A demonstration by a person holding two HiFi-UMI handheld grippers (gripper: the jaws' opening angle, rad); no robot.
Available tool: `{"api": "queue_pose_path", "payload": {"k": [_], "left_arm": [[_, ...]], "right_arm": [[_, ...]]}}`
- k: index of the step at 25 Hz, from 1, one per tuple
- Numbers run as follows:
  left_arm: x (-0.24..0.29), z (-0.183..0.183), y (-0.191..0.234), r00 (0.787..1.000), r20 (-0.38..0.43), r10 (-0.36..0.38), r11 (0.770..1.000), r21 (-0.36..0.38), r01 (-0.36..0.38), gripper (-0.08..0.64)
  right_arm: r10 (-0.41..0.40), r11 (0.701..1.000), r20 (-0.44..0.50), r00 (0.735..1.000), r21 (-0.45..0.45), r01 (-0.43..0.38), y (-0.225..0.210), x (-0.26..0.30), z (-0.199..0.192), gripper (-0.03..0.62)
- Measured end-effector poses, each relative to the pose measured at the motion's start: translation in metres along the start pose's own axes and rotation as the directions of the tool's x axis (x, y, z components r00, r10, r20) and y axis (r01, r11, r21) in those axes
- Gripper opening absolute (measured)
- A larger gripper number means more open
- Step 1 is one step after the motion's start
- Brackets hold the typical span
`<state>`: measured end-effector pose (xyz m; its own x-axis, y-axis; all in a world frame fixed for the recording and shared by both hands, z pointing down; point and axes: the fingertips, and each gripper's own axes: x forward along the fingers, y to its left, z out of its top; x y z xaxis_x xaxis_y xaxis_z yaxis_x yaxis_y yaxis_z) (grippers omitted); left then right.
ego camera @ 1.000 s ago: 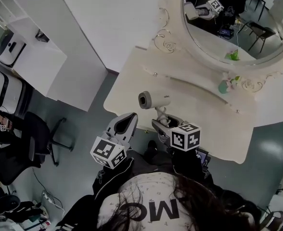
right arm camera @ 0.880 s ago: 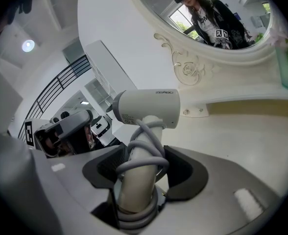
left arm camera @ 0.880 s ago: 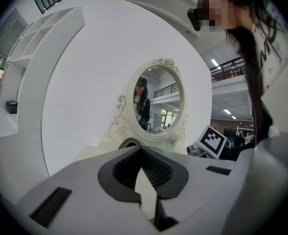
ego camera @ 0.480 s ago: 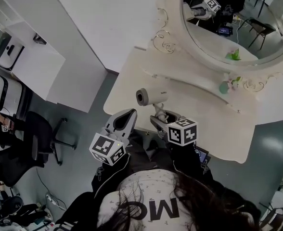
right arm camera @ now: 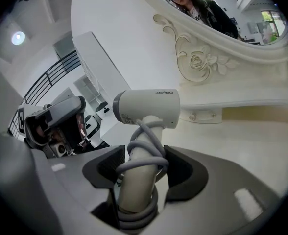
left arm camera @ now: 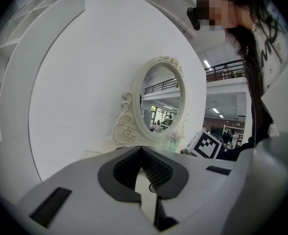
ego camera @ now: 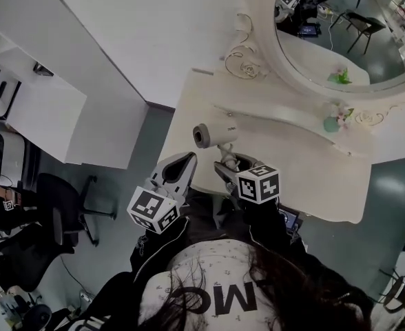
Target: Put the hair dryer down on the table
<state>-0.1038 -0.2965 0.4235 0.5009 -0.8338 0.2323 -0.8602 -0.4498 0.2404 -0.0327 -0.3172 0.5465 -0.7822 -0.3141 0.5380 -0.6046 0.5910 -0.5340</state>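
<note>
While right claw (right arm camera: pixel 143 164) clamps the smooth white hair dryer (right arm camera: pixel 149 107) by its cord-wrapped handle (right arm camera: pixel 135 190) | left claw (left arm camera: pixel 142 153) pressed together | cream worktop (ego camera: pixel 295 158), scrolled oval mirror (ego camera: pixel 347 36)

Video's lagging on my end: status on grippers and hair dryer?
Left gripper shut, empty. Right gripper shut on hair dryer handle, over table near edge, not down yet. Only a vase, far back by mirror.

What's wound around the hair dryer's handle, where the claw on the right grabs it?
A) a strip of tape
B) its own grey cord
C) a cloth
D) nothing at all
B: in the right gripper view, the right gripper is clamped on the handle of the hair dryer, and the grey cord loops round that handle.
</note>
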Motion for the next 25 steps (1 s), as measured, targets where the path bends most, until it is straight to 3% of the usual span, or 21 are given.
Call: {"api": "queue_pose_path", "payload": {"k": [12,25], "left_arm": [[0.011,0.024,0.086,0.992,-0.006,-0.123,0.992,0.010,0.123,-0.005],[0.012,0.033,0.125,0.981,-0.004,-0.195,0.981,0.008,0.195,-0.005]], "right_arm": [[-0.104,0.994,-0.049,0.993,0.017,0.104,0.000,0.092,0.019,0.256],[-0.235,0.970,-0.168,0.957,0.017,0.241,-0.028,0.158,0.004,0.256]]}}
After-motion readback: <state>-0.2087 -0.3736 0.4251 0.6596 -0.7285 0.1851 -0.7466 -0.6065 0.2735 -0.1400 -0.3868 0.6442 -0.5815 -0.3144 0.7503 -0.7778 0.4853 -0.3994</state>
